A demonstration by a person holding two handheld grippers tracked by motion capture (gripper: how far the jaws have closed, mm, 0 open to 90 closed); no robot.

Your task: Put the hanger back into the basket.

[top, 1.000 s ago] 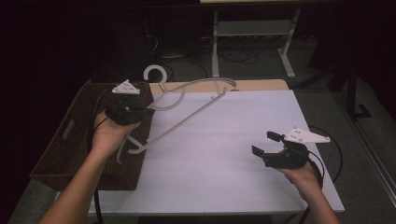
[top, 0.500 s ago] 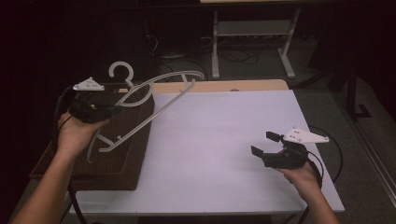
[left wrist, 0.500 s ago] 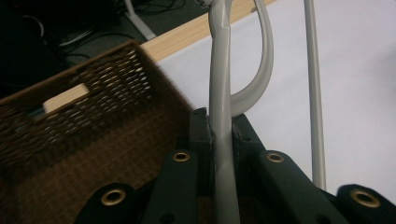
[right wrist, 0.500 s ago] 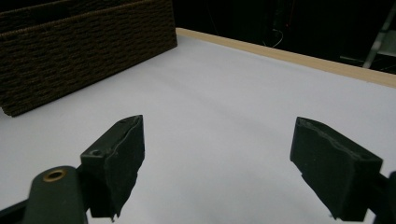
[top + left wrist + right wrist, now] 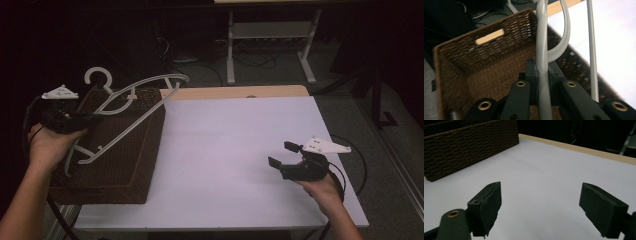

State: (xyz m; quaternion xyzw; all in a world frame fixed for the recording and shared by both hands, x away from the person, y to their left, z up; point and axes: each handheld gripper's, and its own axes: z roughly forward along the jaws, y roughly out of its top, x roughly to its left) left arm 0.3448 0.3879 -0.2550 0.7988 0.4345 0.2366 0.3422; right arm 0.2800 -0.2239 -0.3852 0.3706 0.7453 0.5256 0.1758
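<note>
A: Change since the previous frame noted?
B: The hanger (image 5: 131,112) has been carried leftward and is now held over the wicker basket (image 5: 135,165), clamped in the left gripper (image 5: 542,75).
A: Clearance?
B: The right gripper (image 5: 280,156) is held wide open above the bare white table (image 5: 235,150), well apart from the basket.
</note>
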